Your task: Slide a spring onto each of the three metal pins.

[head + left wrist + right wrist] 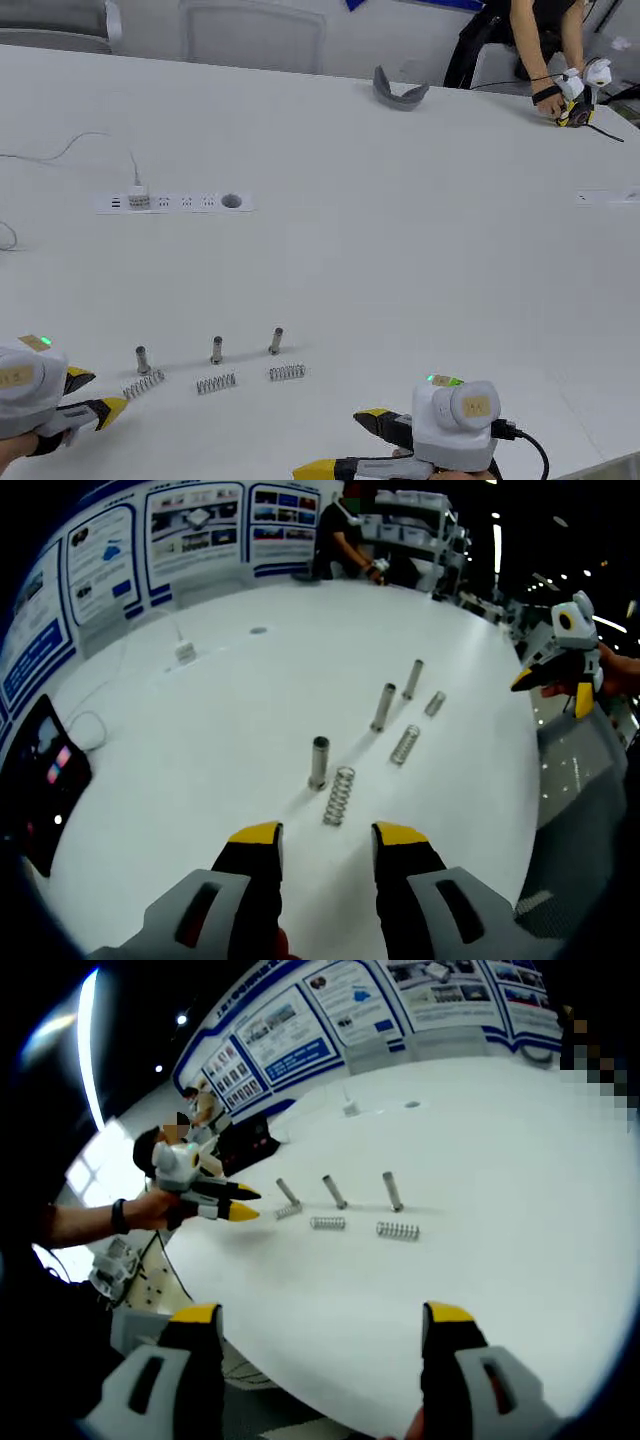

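Well, the left tongs (328,835), spread and empty, sit just short of the nearest spring (339,796), lying flat on the bench (400,260) beside its upright pin (319,762); two more pairs run on toward the right tongs (322,1312), also spread. The springs look light, squashy and prone to roll, so I'd pinch gently across the coils mid-length.

Three short metal pins (217,349) stand upright in a row on the white table (400,260); three coiled springs (216,383) lie flat, one just in front of each pin (every pin bare).
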`<move>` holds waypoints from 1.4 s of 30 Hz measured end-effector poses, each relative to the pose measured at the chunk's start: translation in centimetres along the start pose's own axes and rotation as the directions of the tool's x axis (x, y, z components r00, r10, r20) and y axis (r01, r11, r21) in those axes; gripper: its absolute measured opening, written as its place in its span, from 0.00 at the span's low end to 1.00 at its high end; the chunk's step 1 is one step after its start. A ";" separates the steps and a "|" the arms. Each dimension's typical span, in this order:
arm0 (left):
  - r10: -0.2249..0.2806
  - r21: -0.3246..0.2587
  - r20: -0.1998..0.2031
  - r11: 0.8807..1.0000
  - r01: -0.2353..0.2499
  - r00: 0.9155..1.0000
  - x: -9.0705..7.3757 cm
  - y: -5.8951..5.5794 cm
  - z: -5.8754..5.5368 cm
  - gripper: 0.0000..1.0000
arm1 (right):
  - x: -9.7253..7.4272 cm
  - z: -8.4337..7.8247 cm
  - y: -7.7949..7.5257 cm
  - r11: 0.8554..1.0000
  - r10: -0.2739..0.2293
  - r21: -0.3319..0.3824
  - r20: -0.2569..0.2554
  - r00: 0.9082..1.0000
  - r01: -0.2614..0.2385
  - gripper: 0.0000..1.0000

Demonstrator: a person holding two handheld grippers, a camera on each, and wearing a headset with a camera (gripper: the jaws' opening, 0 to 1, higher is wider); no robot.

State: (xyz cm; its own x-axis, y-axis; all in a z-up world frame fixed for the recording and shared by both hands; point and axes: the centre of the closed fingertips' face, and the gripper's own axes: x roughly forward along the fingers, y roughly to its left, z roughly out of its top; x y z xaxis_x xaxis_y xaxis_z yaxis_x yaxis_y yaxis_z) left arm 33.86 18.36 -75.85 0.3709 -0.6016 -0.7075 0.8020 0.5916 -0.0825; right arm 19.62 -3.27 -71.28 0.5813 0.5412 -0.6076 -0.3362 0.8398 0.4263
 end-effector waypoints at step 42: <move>0.065 -0.073 0.077 0.996 -0.060 0.995 -6.2 -0.3 -1.8 0.62 | 0.5 0.0 -0.1 1.000 -0.006 0.001 0.018 1.000 0.006 0.84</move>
State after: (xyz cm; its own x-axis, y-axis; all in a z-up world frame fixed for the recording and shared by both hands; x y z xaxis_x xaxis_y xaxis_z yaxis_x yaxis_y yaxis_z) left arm 30.53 22.90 -72.67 0.4572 -0.6011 -0.6554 0.7420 0.6641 -0.0915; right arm 19.93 -3.09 -71.61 0.5968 0.5351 -0.5980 -0.3320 0.8431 0.4230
